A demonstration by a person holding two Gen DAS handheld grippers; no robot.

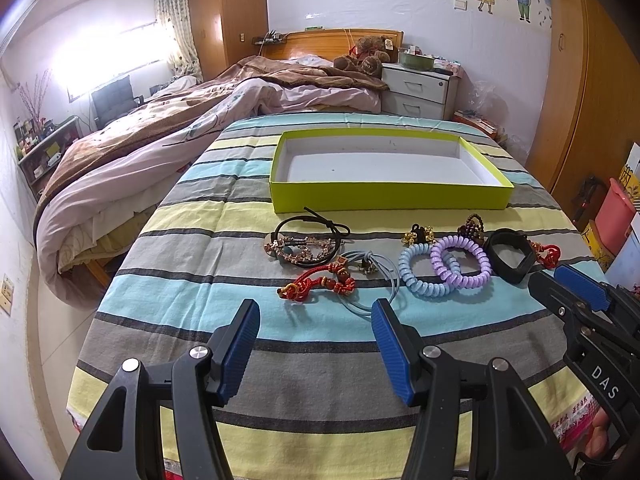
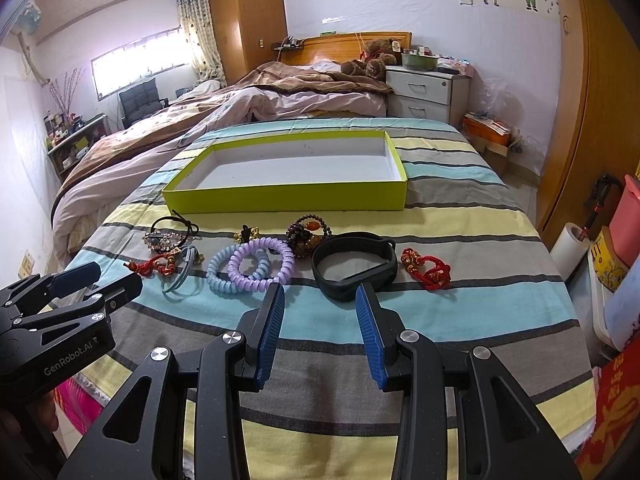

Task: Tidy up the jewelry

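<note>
1. Striped cotton cloth [image 1: 180,288] covers the bench, soft and slightly rumpled. A claw tip coming down steeply could pinch the fabric together with a piece and drag the whole row.
2. Both claws stand wide apart and hold nothing: the left claw [image 1: 316,344] hovers at 6 o'clock of the left-hand pieces, and the right claw [image 2: 320,326] hangs just short of the black band [image 2: 354,264].
3. All the jewelry lies in a loose row between the claws and the lime-green box [image 1: 390,196], which sits at 12 o'clock, shallow, cardboard-looking, with a bare white floor.
4. The lilac coil [image 1: 460,262] overlaps the pale blue coil [image 1: 424,274]. They look like springy plastic, so lifting one may well carry or flick the other.
5. The red knotted cord with beads [image 1: 316,282] touches the thin grey cord loops [image 1: 372,280]; snagging seems likely, and one could trail out after the other.
6. The black hair tie [image 1: 310,226] lies across a metal hair clip [image 1: 300,250] with stones, a hard, thin, irregular shape that could slip from ribbed pads.
7. At 3 o'clock, a second red cord [image 2: 426,268] lies alone beside the smooth, rubbery black band; dark beads [image 2: 308,232] and small gold bells [image 2: 248,234] lie behind, small enough to roll.
8. The box wall looks light, and a bump could shove it.
</note>
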